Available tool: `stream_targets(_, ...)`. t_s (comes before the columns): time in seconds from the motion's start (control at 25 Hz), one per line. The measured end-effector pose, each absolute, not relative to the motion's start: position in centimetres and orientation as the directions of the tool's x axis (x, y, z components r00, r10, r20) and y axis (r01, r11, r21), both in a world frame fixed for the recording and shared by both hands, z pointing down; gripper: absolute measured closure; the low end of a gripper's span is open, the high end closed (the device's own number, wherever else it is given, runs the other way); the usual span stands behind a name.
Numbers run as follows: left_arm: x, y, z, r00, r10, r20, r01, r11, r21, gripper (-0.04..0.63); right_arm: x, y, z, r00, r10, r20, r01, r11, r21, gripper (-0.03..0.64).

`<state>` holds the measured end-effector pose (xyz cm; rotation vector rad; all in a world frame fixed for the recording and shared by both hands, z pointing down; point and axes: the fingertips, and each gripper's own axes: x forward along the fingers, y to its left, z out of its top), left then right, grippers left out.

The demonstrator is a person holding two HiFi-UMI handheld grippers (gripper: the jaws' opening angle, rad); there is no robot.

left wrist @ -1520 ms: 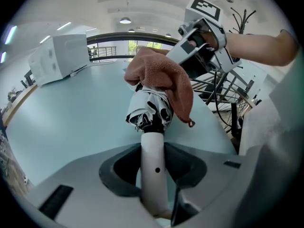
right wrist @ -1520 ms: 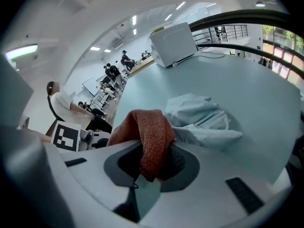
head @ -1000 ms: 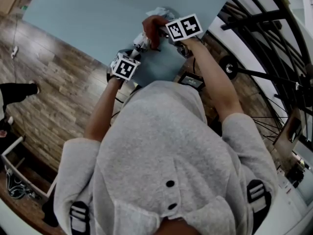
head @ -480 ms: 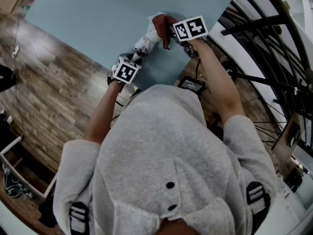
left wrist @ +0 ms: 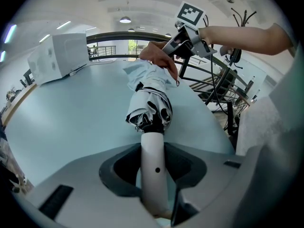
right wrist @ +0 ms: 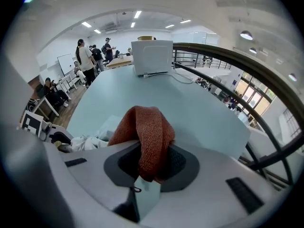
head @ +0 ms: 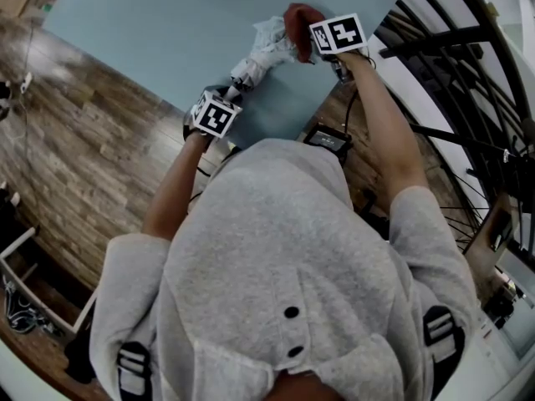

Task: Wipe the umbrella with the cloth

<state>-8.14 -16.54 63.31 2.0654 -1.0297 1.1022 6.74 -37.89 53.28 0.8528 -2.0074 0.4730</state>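
**Two-gripper wiping, seen from the head view and both gripper views.** The left gripper [left wrist: 153, 175] is shown at 11 o'clock of the head view's centre. Its jaws are set fairly wide and are closed on the white handle [left wrist: 153, 151] of the umbrella [left wrist: 151, 106], which runs straight out between them. The umbrella is folded, with its pale canopy bunched and dark-edged. It is held over the light blue table [head: 150, 32] and extends from the left gripper toward 1 o'clock in the head view.

The right gripper [right wrist: 151, 170] is shown at 1 o'clock of the head view's centre, under its marker cube [head: 338, 34]. Its jaws are clamped on the rust-red cloth [right wrist: 149, 132], which is folded over and bulges up out of the grip. In the left gripper view the cloth is laid against the far end of the canopy, at 12 o'clock from the handle.

A white box [right wrist: 152, 56] stands on the table at 12 o'clock in the right gripper view. Wood flooring [head: 75, 149] lies at 9 o'clock in the head view.
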Motion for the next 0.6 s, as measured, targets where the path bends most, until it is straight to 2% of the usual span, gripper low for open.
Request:
stream_targets(0.32,-7.9,-16.2,63.3,0.365,-0.356,0.860,-0.835,-0.534,0.133,0.439,7.4,-41.1,51.1,-0.343,-0.453,0.823,-0.719,0.691,0.080,0.543)
stream_targets(0.6,-7.9,-16.3,63.2,0.361,-0.362,0.859,-0.839,-0.529,0.129,0.439,4.5,-45.0,47.9,-0.349,-0.518,0.781,-0.681,0.713,0.168,0.543)
